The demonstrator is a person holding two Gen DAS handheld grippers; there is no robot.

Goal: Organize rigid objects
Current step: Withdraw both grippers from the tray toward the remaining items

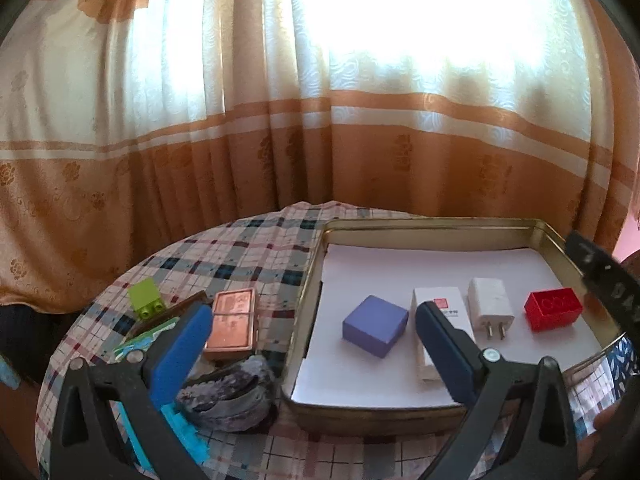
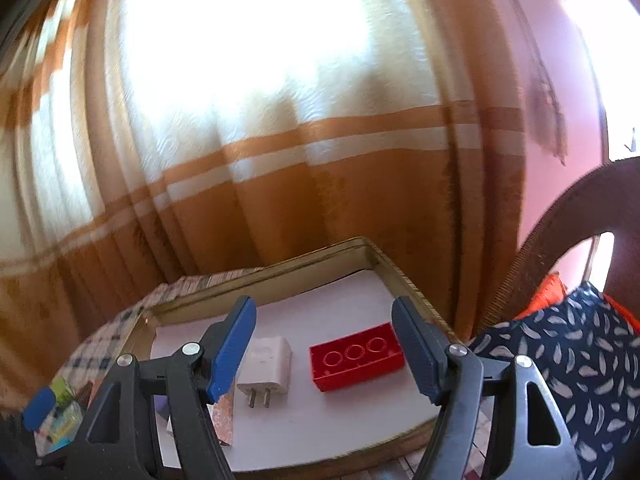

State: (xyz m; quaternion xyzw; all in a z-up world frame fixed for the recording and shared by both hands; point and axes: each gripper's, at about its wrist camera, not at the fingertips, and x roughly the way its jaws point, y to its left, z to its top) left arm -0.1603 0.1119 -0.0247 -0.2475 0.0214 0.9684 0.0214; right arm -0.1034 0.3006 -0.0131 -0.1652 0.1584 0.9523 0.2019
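Both grippers, left (image 1: 312, 344) and right (image 2: 324, 346), hang wide and empty over the tin tray (image 1: 440, 226). Green brick (image 1: 147, 298) and copper tin (image 1: 232, 324) wait lower left of the left view; reaching there, I could snag the crumpled grey cloth (image 1: 232, 396).

Red brick (image 1: 554, 309), purple block (image 1: 375, 325), checked tablecloth (image 1: 248, 256), possibly copper-coloured case (image 1: 233, 325)

Round table (image 1: 256, 240), covered by a plaid cloth in white, red and dark blue. At three o'clock on it: a shallow metal tin (image 1: 432, 226), paper-lined. Just beside the tin toward nine o'clock: a copper-coloured flat case (image 1: 232, 326); at seven o'clock of that, a dark crumpled bundle (image 1: 232, 392); further toward nine, a lime-green toy brick (image 1: 146, 298) and green printed packets (image 1: 136, 344).
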